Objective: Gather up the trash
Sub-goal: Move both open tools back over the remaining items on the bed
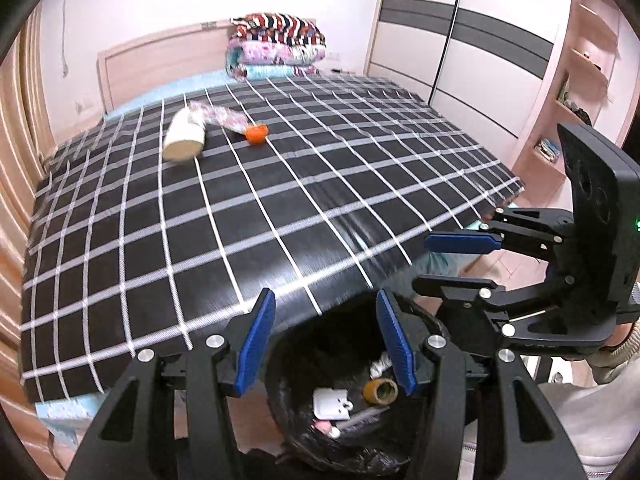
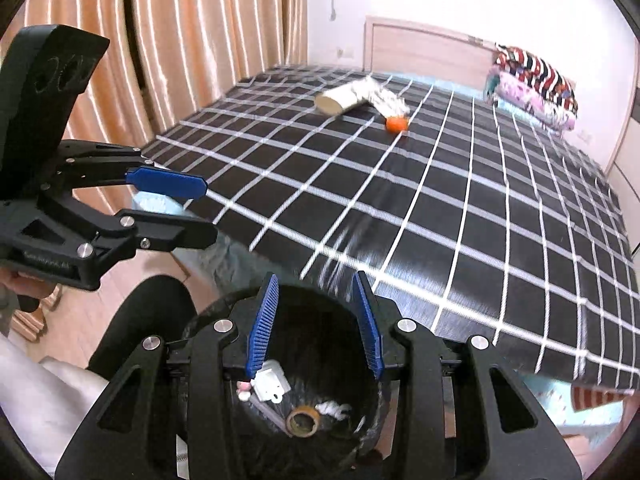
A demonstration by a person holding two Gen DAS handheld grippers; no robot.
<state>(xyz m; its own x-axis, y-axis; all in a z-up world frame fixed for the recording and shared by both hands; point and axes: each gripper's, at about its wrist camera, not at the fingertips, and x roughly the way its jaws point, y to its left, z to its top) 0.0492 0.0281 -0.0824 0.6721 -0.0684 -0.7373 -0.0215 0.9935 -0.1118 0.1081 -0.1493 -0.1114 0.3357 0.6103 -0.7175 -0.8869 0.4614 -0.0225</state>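
Observation:
A black-lined trash bin [image 1: 288, 392] [image 2: 372, 408] stands at the foot of the bed, holding a white box [image 1: 330, 402] [image 2: 270, 384], a tape roll [image 1: 380, 391] [image 2: 303, 420] and other scraps. On the checked bedspread lie a paper cup [image 1: 184, 138] [image 2: 338, 100], a crinkled wrapper [image 1: 220, 116] [image 2: 388, 100] and an orange peel [image 1: 256, 133] [image 2: 396, 124]. My left gripper [image 1: 326, 338] [image 2: 176, 208] is open and empty above the bin. My right gripper [image 2: 314, 320] [image 1: 444, 264] is open and empty above the bin too.
The bed [image 1: 280, 208] has a black-and-white checked cover. Folded quilts [image 1: 276, 46] [image 2: 532, 80] sit at the headboard. A wardrobe and shelves [image 1: 500, 60] stand on one side, curtains [image 2: 180, 40] on the other. A person's leg [image 2: 140, 320] is beside the bin.

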